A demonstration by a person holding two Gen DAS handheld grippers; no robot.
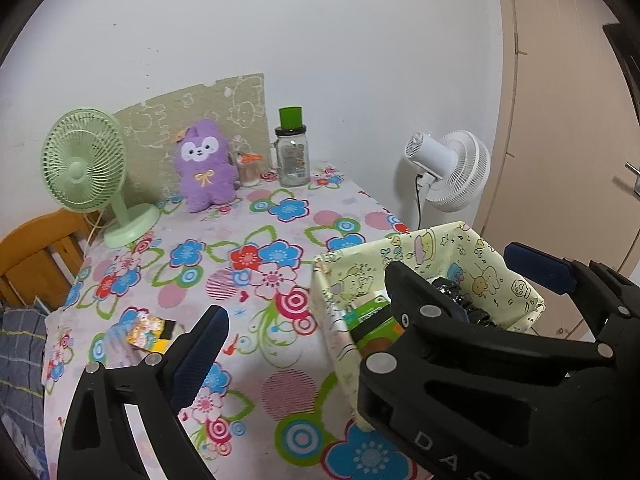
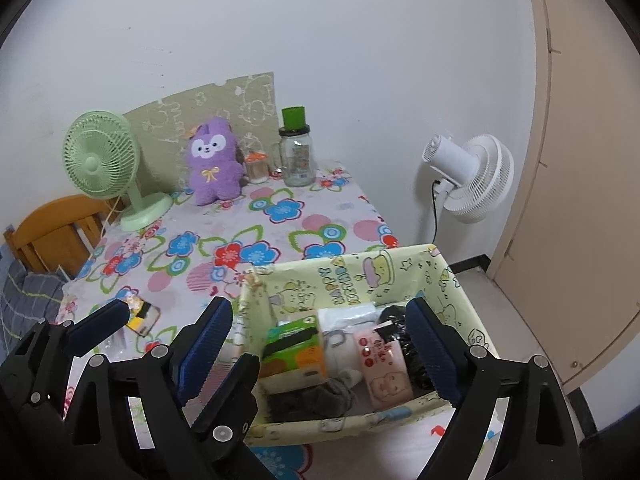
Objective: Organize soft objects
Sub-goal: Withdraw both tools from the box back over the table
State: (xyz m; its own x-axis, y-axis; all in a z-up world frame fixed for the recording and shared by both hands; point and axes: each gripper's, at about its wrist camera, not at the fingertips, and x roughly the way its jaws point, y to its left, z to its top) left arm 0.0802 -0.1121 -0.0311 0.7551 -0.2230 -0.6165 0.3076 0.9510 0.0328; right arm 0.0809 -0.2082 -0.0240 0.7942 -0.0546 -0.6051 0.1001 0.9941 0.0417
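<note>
A pale yellow cartoon-print fabric basket point(image 2: 352, 276) stands at the table's near right corner. It holds a green tissue pack point(image 2: 296, 344), a white pack point(image 2: 348, 320), a pink wipes pack point(image 2: 386, 372), a grey cloth point(image 2: 316, 400) and a black item point(image 2: 400, 336). My right gripper point(image 2: 320, 320) hangs open over the basket, nothing between its blue pads. Just left of it my left gripper point(image 1: 316, 332) is open and empty; its right finger is hidden behind the right gripper point(image 1: 460, 268). A purple plush toy point(image 1: 204, 168) sits upright at the back. A small colourful packet point(image 1: 146, 332) lies near the left finger.
On the flowered tablecloth point(image 1: 280, 248) stand a green desk fan point(image 1: 86, 172), a glass jar with a green cup on top point(image 1: 294, 156) and a small orange-lidded jar point(image 1: 248, 168). A white floor fan point(image 2: 472, 176) and a door point(image 2: 580, 200) are at the right, a wooden chair point(image 1: 36, 252) at the left.
</note>
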